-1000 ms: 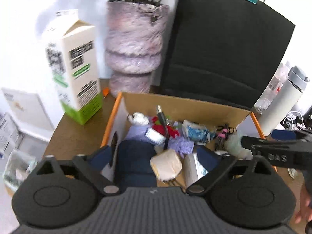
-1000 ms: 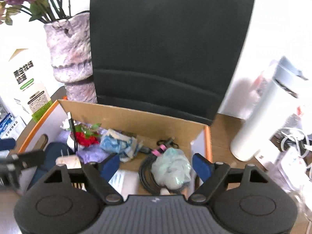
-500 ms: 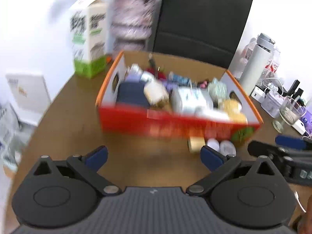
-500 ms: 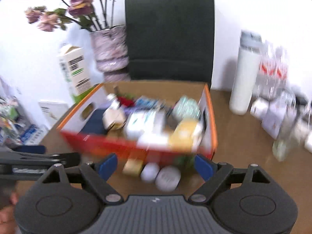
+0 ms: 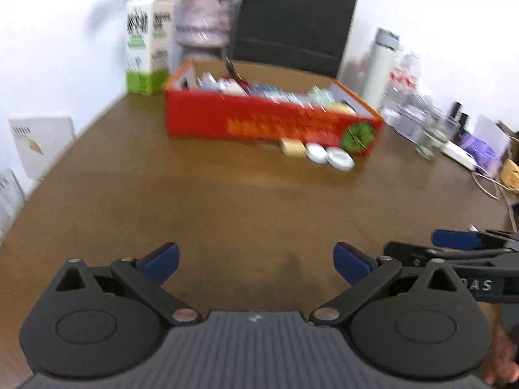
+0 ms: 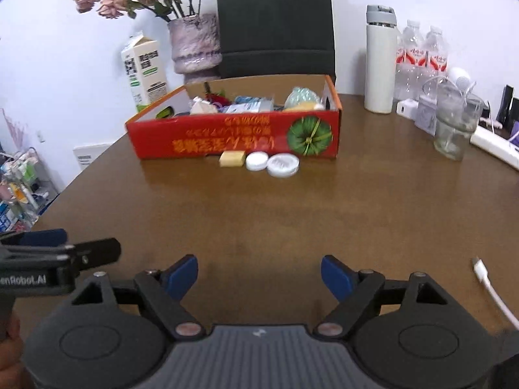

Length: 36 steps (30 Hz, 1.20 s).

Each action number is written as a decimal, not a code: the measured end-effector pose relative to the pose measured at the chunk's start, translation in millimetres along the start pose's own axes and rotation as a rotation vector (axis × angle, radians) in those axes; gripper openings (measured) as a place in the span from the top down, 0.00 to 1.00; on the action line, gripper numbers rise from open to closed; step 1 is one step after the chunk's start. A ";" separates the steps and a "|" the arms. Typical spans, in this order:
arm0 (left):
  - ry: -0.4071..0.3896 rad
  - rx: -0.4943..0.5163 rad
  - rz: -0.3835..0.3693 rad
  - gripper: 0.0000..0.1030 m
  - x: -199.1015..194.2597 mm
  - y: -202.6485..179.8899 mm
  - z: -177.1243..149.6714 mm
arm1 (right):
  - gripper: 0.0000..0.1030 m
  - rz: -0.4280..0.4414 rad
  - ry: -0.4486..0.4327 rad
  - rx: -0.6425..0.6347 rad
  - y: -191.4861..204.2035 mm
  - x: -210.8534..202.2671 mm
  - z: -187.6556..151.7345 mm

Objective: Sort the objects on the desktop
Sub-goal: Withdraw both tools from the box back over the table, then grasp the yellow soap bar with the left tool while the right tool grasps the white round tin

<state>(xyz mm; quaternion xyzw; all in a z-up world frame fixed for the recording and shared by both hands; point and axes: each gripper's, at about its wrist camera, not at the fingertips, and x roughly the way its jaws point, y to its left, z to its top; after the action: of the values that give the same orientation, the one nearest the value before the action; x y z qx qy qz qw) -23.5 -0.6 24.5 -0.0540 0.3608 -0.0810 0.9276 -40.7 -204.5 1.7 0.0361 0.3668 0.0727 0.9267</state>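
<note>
Your left gripper: jaws spread wide, nothing between, bare table beneath, bottom centre of frame. Your right gripper: jaws closing a little yet wide apart, nothing between them. Red box upper centre of right view, packed with mixed small items. Against its front wall: yellow block, then two white round lids, in row. White cable end lower right. Milk carton upper left, behind box.

Bare table before red box
</note>
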 end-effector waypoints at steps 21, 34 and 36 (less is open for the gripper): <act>-0.021 0.021 -0.071 0.00 103.6 11.6 91.3 | 0.53 -0.089 -0.010 -0.021 -8.8 133.9 86.1; -0.021 0.047 -0.093 0.07 150.2 -26.0 115.8 | 0.64 -0.093 -0.088 0.092 -46.2 106.7 85.4; -0.024 0.001 -0.079 0.14 159.7 -27.7 117.3 | 0.64 -0.083 -0.108 0.127 -52.2 100.2 83.7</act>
<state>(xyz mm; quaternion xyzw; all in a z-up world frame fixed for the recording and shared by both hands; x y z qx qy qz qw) 168.9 -53.2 9.5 -0.0686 0.3472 -0.1172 0.9279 94.5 -241.0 -11.3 0.0834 0.3214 0.0090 0.9432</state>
